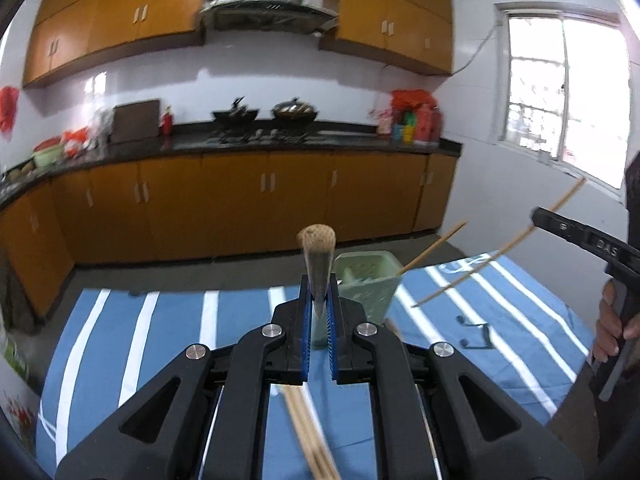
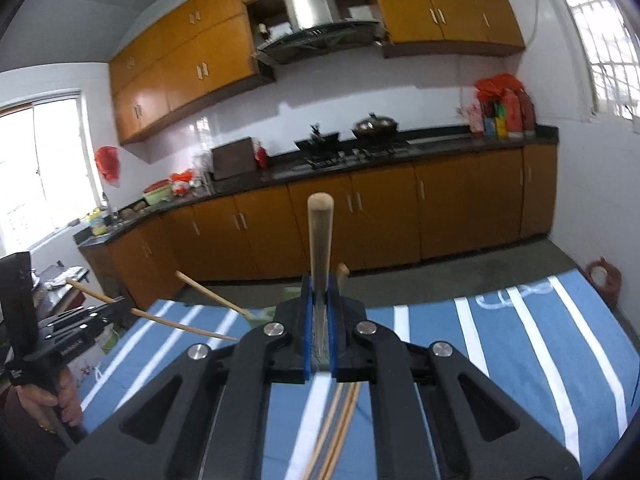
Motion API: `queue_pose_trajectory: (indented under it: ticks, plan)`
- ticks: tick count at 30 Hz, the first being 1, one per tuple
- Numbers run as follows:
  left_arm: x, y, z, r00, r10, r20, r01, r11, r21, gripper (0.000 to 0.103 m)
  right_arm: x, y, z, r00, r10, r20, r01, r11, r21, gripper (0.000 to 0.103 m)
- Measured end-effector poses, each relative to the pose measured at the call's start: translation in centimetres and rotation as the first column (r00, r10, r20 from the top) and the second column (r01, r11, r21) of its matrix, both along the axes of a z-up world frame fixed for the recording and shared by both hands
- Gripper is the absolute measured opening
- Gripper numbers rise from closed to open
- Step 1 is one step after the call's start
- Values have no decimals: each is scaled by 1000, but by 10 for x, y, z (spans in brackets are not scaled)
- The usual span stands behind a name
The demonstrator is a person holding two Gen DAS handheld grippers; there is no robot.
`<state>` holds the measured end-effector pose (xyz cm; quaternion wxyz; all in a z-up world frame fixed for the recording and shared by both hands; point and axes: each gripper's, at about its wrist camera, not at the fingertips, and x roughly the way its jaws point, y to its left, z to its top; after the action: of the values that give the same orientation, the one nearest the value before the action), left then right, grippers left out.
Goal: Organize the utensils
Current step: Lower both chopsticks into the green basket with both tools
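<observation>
Both claws clamped on pale wooden chopsticks: left claw (image 1: pixel 319 312) & right claw (image 2: pixel 319 320), sticks slim, tan (blurred). Green holder (image 1: pixel 366 284) on striped worktop (image 1: pixel 168 328).

Daylit via blown-out window (image 1: pixel 560 92); fisheye edges, bg perhaps motion-blurred.
</observation>
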<state>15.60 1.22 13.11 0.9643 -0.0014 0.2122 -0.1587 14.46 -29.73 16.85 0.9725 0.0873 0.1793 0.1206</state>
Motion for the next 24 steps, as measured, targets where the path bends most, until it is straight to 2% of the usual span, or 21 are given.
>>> queue_pose_trajectory:
  ticks: [6,8,10,12,18,24]
  plan:
    - [14,-20,28,998,-22,59,24,999,-23,7,9,14,26,997,-2,81,1,1000,8,8]
    - [22,-29,30,998,-19,65,19,1000,-2,7,21,20,28,996,-7,85,7,1000,6,8]
    - [37,-36,27,999,-13,46,11,1000,26,7,35,24,25,997,-11,72,11,1000,0,8]
    - [53,-40,20,1000,-19,-9,19,999,26,7,52,30,17,999,-24,43,24,999,-20,8]
    - [78,-48,1,997,-16,-78,21,998,65,7,91,41,-13,997,-33,-66,29,998,-51,8]
    - [94,-46,-12,992,-12,-122,17,999,42,7,108,47,-28,993,-30,-113,24,998,-51,8]
